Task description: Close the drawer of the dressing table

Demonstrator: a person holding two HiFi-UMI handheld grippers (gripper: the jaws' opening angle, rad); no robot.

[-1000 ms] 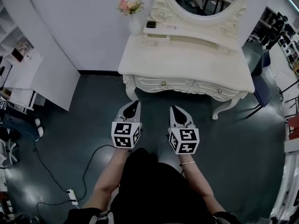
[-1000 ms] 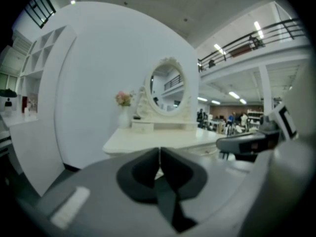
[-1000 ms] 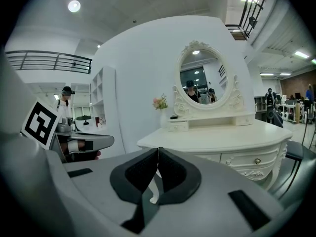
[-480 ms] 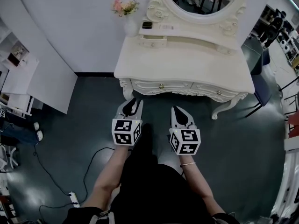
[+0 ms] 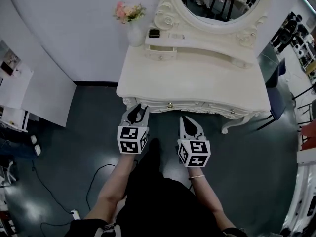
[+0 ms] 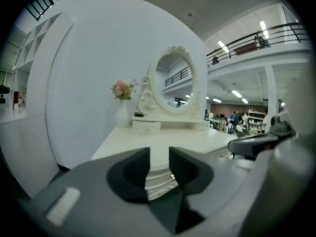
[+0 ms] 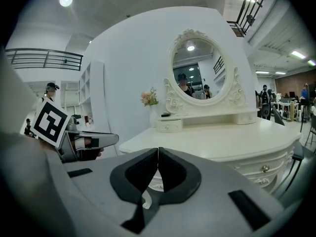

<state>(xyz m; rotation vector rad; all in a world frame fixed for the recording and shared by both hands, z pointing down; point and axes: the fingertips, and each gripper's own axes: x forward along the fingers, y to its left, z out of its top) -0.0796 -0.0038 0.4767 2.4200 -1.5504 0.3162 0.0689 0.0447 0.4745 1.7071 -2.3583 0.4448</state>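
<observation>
The cream dressing table (image 5: 197,78) with its oval mirror (image 5: 222,1) stands right ahead. Its front drawers (image 5: 197,106) show small knobs and look pushed in. A little drawer (image 5: 160,48) on the back shelf seems to jut forward slightly; it also shows in the left gripper view (image 6: 146,126). My left gripper (image 5: 138,107) hovers just short of the table's front left edge. Its jaws are opening and nothing is between them (image 6: 159,154). My right gripper (image 5: 183,118) is held beside it, shut and empty (image 7: 158,152).
A vase of pink flowers (image 5: 129,19) stands at the table's back left corner, next to a small dark object (image 5: 154,33). A white partition (image 5: 44,98) is at the left, a chair (image 5: 279,98) at the right. A cable (image 5: 98,179) and a power strip (image 5: 75,214) lie on the floor.
Both grippers have moved forward to the table's front edge, and the table fills more of the view. The left jaws have parted; the right ones stay together.
</observation>
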